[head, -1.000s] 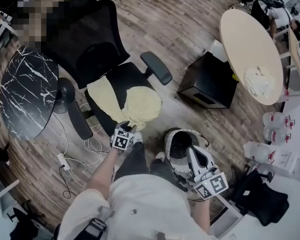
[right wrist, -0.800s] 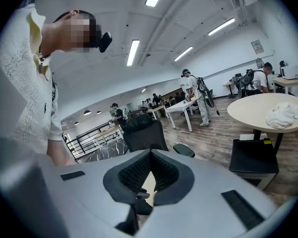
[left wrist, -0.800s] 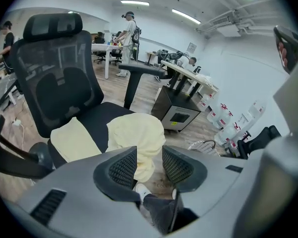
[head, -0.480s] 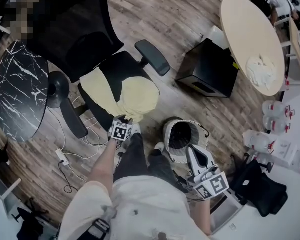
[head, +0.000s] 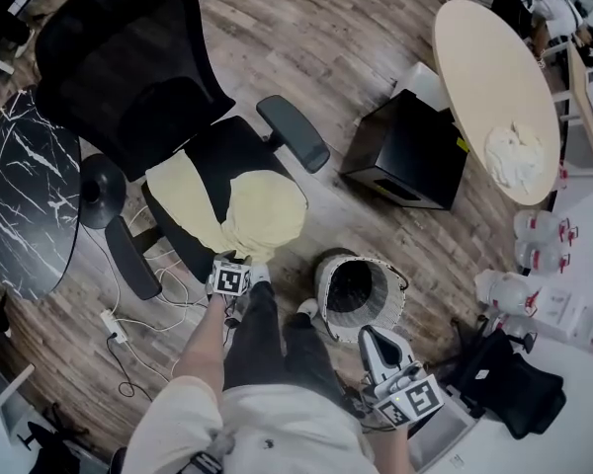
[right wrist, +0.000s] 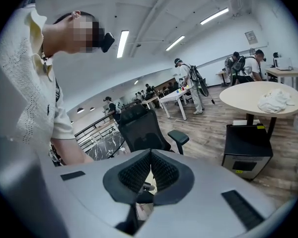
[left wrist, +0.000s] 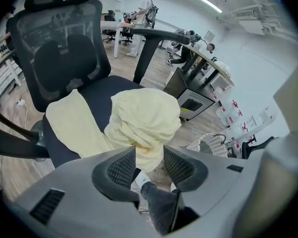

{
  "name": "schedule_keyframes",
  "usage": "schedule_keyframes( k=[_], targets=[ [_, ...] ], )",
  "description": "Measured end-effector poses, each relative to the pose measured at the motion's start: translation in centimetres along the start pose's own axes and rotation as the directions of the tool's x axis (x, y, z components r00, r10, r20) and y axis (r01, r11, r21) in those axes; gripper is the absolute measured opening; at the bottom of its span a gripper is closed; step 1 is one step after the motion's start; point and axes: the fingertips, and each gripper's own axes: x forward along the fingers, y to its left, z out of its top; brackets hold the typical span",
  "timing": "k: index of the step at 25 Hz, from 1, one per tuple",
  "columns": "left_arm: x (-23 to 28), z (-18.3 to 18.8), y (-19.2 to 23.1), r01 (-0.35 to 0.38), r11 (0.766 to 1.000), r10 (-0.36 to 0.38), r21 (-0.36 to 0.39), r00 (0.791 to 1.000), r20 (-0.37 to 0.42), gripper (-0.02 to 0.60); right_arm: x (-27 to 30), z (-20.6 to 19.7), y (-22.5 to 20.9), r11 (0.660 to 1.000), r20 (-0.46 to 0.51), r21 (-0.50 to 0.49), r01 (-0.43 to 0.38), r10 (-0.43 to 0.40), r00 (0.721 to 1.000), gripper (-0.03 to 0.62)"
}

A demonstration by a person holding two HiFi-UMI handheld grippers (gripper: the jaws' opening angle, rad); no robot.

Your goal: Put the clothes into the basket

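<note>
A pale yellow garment [head: 239, 203] lies crumpled on the seat of a black office chair [head: 128, 67] and hangs over its front edge. My left gripper [head: 241, 264] is at that hanging edge. In the left gripper view the garment [left wrist: 146, 120] drops into the gap of the left gripper [left wrist: 149, 163]; the jaws have just been opening and the pads do not press on it. The round white wicker basket [head: 361, 289] stands on the floor to the right, nothing visible inside. My right gripper [head: 370, 334] hovers on its near side; in its own view the right gripper [right wrist: 150, 155] is shut and holds nothing.
A black cabinet [head: 405, 151] stands beside a round beige table [head: 484, 67] with a white cloth [head: 514, 156] on it. A marble-topped table [head: 25, 196] is at the left. Cables and a power strip [head: 114, 324] lie on the wooden floor. My legs are between chair and basket.
Both grippers have sunk lower. The left one stays at the garment's hanging edge. The right one, earlier over the basket's rim, now sits on its near side.
</note>
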Motion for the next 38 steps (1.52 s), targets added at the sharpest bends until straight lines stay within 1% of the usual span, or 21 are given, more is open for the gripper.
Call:
schedule_keyframes(
  k=[3, 6, 11, 14, 17, 18, 23, 26, 31, 35, 38],
  targets=[
    [1.2, 0.4, 0.6, 0.002, 1.000, -0.001, -0.024, 1.000, 0.009, 0.221, 0.4, -0.9, -0.7, 1.000, -0.016, 0.018, 0.005, -0.005, 1.000, 0.009],
    [2.9, 1.1, 1.3, 0.003, 0.998, -0.001, -0.056, 1.000, 0.028, 0.229, 1.1, -1.9, -1.3, 1.000, -0.040, 0.027, 0.005, -0.004, 0.999, 0.009],
    [5.1, 2.5, 3.2, -0.042, 0.995, 0.044, -0.089, 0.999, 0.029, 0.236, 2.1, -3.9, -2.2, 0.998, -0.075, 0.059, 0.003, 0.001, 0.997, 0.009],
    [6.6, 3.5, 4.3, -0.070, 0.991, 0.074, -0.114, 0.997, 0.032, 0.258, 2.9, -5.1, -2.9, 0.997, -0.094, 0.080, 0.004, 0.004, 0.996, 0.009],
    [8.1, 4.1, 5.7, -0.117, 0.977, 0.125, -0.176, 0.992, 0.032, 0.290, 3.6, -6.1, -3.3, 0.995, -0.104, 0.102, 0.002, 0.009, 0.995, 0.009],
    [8.7, 4.2, 5.9, -0.123, 0.973, 0.131, -0.193, 0.991, 0.028, 0.299, 3.9, -6.4, -3.4, 0.994, -0.107, 0.109, 0.001, 0.011, 0.994, 0.009],
    [11.6, 4.4, 6.1, -0.109, 0.967, 0.113, -0.230, 0.994, 0.006, 0.305, 4.8, -7.9, -4.3, 0.991, -0.134, 0.133, 0.010, 0.008, 0.991, 0.009],
    [12.8, 4.5, 6.0, -0.101, 0.961, 0.108, -0.257, 0.994, 0.014, 0.305, 5.0, -8.7, -5.0, 0.990, -0.150, 0.140, 0.023, -0.002, 0.989, 0.009],
    [14.6, 4.4, 5.9, -0.078, 0.956, 0.085, -0.282, 0.996, 0.016, 0.305, 5.6, -9.6, -6.1, 0.989, -0.136, 0.145, 0.043, -0.024, 0.990, 0.011],
    [16.1, 3.9, 6.0, -0.095, 0.949, 0.092, -0.300, 0.995, -0.024, 0.308, 6.0, -11.0, -6.2, 0.987, -0.161, 0.155, 0.035, -0.010, 0.987, 0.009],
    [16.5, 4.0, 6.3, -0.093, 0.945, 0.077, -0.312, 0.995, -0.064, 0.308, 6.4, -11.6, -6.0, 0.988, -0.170, 0.150, 0.030, -0.004, 0.985, 0.009]
  ],
)
